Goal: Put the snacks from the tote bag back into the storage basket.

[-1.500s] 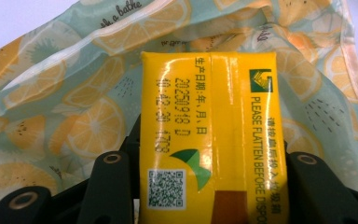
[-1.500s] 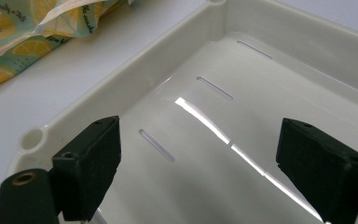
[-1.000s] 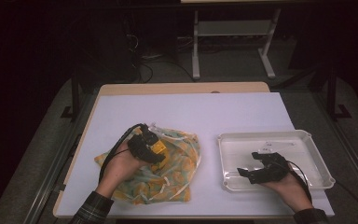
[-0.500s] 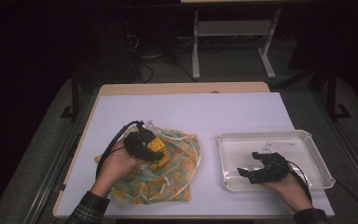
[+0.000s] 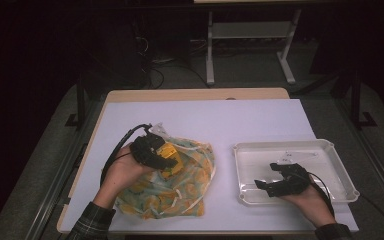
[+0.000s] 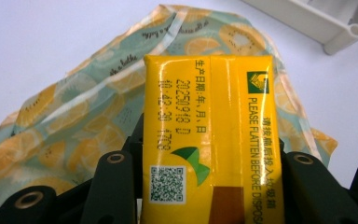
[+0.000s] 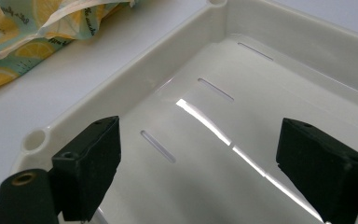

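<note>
My left gripper (image 5: 166, 159) has lifted a little since a second ago — the yellow carton (image 6: 212, 140) it pinches between its jaws now sits higher over the fruit-print bag (image 5: 180, 185), clear of the fabric rather than buried in it. I judge that the carton is out of the bag and ready to travel toward the white tray (image 5: 340, 155), which lies well apart on the table's right. My right gripper (image 5: 274, 176) has not shifted; it hovers low inside the tray with its jaws spread wide on nothing. In the left gripper view the carton's lower end is cut off by the frame, and I cannot tell what else the bag holds — its folds hide the inside.
</note>
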`<state>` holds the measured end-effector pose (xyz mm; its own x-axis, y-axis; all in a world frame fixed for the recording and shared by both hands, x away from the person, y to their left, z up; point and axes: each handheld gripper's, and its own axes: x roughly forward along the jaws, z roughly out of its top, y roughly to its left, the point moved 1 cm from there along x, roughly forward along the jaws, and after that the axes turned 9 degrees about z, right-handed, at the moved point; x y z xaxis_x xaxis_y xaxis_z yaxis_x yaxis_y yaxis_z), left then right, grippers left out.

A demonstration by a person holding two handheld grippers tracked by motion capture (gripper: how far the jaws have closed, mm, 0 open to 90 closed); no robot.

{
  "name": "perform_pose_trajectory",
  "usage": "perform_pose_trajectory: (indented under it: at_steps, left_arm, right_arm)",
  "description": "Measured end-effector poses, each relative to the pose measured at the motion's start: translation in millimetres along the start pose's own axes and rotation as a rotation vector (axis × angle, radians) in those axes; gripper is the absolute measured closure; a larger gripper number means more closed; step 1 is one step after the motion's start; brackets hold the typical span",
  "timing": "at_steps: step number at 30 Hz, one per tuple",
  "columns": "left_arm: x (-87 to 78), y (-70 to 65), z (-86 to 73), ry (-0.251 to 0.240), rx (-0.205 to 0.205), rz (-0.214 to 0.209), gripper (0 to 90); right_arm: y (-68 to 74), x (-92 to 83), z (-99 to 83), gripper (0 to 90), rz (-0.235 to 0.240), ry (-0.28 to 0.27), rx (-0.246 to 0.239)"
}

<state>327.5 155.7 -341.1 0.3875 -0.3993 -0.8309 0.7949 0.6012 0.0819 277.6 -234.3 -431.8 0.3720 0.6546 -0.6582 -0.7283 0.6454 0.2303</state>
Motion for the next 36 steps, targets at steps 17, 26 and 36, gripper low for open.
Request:
perform_pose_trajectory:
  at_steps: [17,26,36]
  left_arm:
    - [-1.1,-9.4,21.6,-0.048,0.031,-0.032,54.4]
    - [0.8,-17.9,34.9,-0.070,0.049,-0.047,54.4]
    - [5.4,-26.5,47.1,-0.091,0.071,-0.062,54.5]
  right_arm:
    - [-0.2,0.1,0.1,13.8,0.003,-0.009,0.002]
    - [-0.3,0.0,-0.1,13.8,0.001,-0.007,-0.004]
    - [-0.1,-0.1,-0.1,13.8,0.000,-0.006,-0.005]
